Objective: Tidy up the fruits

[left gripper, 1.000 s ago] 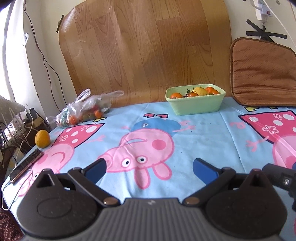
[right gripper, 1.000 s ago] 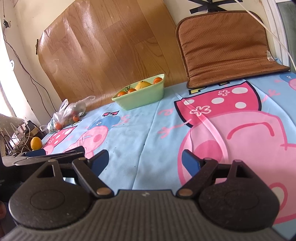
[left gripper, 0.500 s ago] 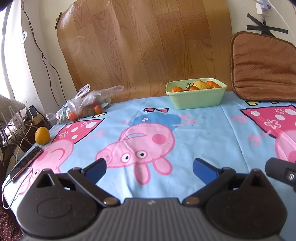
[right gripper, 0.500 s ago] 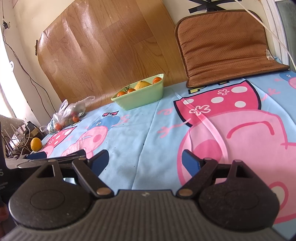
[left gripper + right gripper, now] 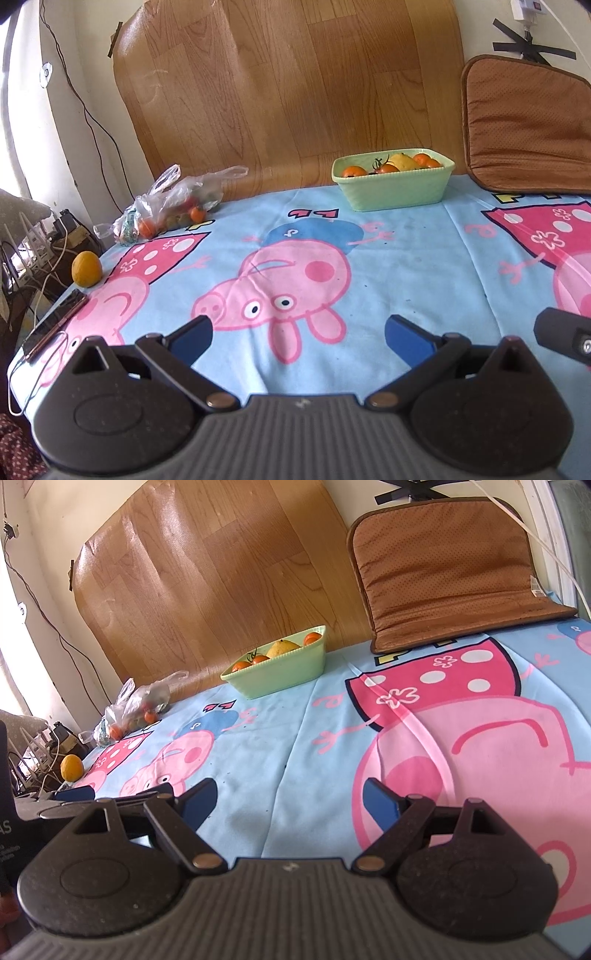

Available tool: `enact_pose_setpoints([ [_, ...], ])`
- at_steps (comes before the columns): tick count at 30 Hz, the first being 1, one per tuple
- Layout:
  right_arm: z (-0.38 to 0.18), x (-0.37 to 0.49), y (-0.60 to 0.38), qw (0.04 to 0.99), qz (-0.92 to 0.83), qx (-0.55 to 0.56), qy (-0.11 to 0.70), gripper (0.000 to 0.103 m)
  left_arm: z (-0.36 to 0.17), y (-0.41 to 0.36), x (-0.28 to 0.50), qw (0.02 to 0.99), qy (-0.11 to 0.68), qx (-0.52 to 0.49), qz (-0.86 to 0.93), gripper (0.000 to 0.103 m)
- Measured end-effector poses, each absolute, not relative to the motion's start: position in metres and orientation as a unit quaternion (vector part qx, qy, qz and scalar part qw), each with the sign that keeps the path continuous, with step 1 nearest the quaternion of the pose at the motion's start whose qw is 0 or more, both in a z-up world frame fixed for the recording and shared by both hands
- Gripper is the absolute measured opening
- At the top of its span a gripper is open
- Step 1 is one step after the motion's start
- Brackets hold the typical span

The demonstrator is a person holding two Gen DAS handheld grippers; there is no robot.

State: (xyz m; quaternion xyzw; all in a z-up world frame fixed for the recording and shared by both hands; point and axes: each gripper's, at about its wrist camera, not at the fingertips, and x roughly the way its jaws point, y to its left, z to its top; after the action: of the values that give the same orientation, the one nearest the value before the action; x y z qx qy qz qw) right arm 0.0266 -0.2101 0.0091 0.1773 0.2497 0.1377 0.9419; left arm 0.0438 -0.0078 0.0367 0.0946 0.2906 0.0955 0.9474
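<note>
- Sitting at the far left edge of the cartoon-print tablecloth (image 5: 369, 236), a loose orange (image 5: 86, 268) rests right by the drop-off; I judge that a clumsy nudge from a finger could roll it off onto the cables below.
- A phone (image 5: 55, 320) lies just in front of the orange, so a low reach from that side might knock it.
- The clear plastic bag (image 5: 173, 206) behind holds more small fruit; its thin, slippery film would likely bunch or tear if pinched, spilling the contents.
- The left gripper (image 5: 297, 334) hovers above the cloth with its blue fingers spread wide and nothing between them.
- The green tub (image 5: 393, 188) stands near the wood-pattern backboard (image 5: 288, 85), well apart from both grippers, already holding oranges, a tomato and a yellow fruit; dropping another in from too high could bounce one out.
- The right gripper (image 5: 290, 803) also gapes wide and empty, just beside the left one, so the two could collide if both head for the same fruit.
- A brown cushion (image 5: 443, 572) leans at the far right.
</note>
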Motion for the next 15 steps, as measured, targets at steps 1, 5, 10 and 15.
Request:
enact_pose_setpoints([
  [1,0.0088,0.0267,-0.2103,0.942,0.138,0.178,0.25,0.088,0.0367,-0.0079,0.0436,0.947,0.291,0.095,0.096,0.103],
  [5,0.0087,0.0268,-0.21,0.942,0.138,0.178,0.25,0.088,0.0364,-0.0081,0.0441,0.946,0.292,0.096,0.098,0.103],
  [10,0.0085,0.0268,-0.2098,0.941,0.137,0.179,0.251,0.088,0.0357,-0.0084,0.0449,0.946,0.293,0.097,0.102,0.103],
  [15,0.0084,0.0271,-0.21,0.941,0.138,0.179,0.251,0.088,0.0349,-0.0082,0.045,0.945,0.293,0.098,0.102,0.103],
])
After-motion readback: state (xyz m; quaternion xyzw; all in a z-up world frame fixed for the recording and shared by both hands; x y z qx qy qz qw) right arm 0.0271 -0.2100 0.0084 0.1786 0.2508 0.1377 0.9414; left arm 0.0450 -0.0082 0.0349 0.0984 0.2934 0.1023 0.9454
